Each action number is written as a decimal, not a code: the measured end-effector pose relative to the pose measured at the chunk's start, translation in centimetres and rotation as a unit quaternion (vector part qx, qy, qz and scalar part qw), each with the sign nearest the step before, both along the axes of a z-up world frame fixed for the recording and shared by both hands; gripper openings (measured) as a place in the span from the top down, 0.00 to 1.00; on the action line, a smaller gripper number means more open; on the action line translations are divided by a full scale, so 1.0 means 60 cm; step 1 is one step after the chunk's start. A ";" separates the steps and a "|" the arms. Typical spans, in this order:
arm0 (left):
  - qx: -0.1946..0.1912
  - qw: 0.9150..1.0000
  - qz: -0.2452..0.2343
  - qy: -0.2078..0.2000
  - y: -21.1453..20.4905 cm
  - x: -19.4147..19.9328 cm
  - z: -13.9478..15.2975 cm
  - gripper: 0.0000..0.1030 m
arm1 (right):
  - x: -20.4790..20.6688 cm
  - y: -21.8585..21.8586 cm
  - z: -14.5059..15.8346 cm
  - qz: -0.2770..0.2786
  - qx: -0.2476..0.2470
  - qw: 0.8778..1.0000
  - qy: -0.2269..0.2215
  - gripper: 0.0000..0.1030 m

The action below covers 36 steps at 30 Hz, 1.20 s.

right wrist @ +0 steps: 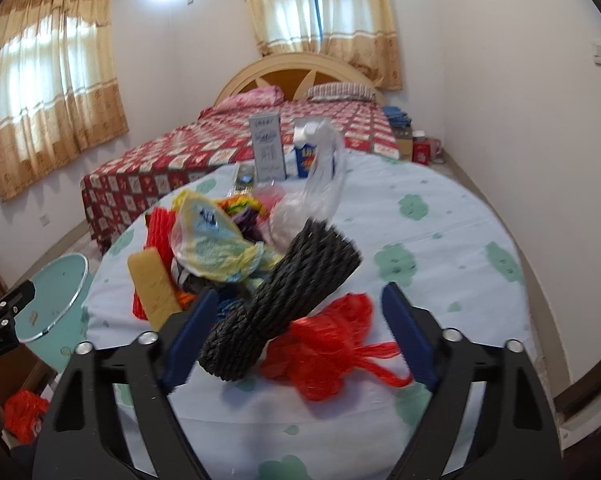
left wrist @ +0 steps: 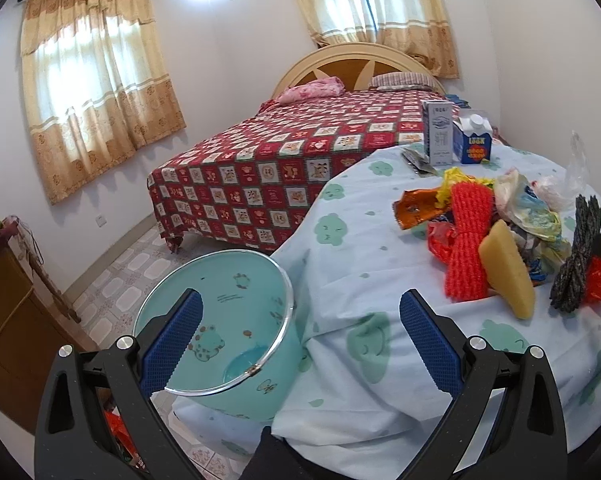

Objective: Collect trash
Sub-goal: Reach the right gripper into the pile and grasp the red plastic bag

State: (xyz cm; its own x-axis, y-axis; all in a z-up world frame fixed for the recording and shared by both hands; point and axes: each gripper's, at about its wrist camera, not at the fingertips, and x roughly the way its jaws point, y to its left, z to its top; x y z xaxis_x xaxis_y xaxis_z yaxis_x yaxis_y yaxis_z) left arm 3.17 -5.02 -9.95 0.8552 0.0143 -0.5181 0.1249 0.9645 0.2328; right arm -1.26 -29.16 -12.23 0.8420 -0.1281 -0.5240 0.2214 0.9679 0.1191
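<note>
trash sits heaped on the cloth-covered table [right wrist: 440,216], ahead of both tongs. we log left to right.

left tongs [left wrist: 300,324]: jaws spread wide, nothing between them. just ahead and to their left, the teal bin [left wrist: 220,320] stands on the floor against the table edge; its inside looks bare. ahead and to their right lies the heap: red foam net [left wrist: 470,240], yellow sponge [left wrist: 508,272], crumpled plastic bags [left wrist: 536,208].

right tongs [right wrist: 296,320]: jaws spread, holding nothing. the black foam net [right wrist: 284,300] lies right between them, slanting up and away, its near end by the left finger; we cannot tell if it touches the pad. the red plastic bag [right wrist: 324,348] lies inside the gap toward the right finger, partly under the net. two cartons [right wrist: 268,148] stand well beyond the heap at the table's far side.

our judgement: no item is in the bin yet; the right tongs seem lined up for a first pick.

risks:
- closing now may catch net and bag together, since both sit in the gap; the bag could trail and drop short of the bin.
- the foam net is soft and springy, so a grip near its end may let it slip out.
- dragging the net could pull neighbouring wrappers off the table edge.
- the bin is far to the left of the right tongs, so a carry across the heap could knock things over.
</note>
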 end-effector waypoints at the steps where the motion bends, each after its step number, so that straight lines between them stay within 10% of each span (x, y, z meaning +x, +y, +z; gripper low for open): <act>1: 0.000 1.000 -0.002 0.000 -0.003 -0.001 -0.001 0.06 | 0.011 -0.003 -0.008 0.007 0.014 1.000 0.006 0.37; 9: 0.005 1.000 -0.018 0.002 -0.030 -0.001 0.000 0.06 | 0.015 0.005 -0.011 0.056 0.040 0.998 0.012 0.86; 17: 0.004 1.000 -0.031 0.005 -0.058 0.001 0.000 0.06 | 0.025 -0.001 -0.010 0.064 0.044 0.997 0.020 0.85; 19: 0.006 0.999 -0.033 0.006 -0.065 0.002 -0.001 0.06 | 0.024 -0.014 -0.011 0.057 0.064 0.996 0.015 0.49; 24: 0.008 0.999 -0.035 0.008 -0.069 0.002 -0.005 0.06 | 0.034 -0.018 -0.001 0.057 0.074 0.996 0.009 0.46; 26: 0.008 0.999 -0.034 0.008 -0.070 0.002 -0.006 0.06 | 0.042 -0.012 0.004 0.061 0.065 0.996 0.014 0.60; 27: 0.007 0.999 -0.034 0.008 -0.067 0.002 -0.005 0.06 | 0.047 -0.006 0.004 0.071 0.062 0.995 0.022 0.84; 30: 0.006 0.999 -0.034 0.009 -0.067 0.004 -0.005 0.06 | 0.050 0.001 0.005 0.082 0.060 0.995 0.024 0.99; 36: 0.000 0.999 -0.036 0.014 -0.072 0.009 -0.001 0.06 | 0.034 0.004 0.025 0.099 0.060 0.993 0.005 0.99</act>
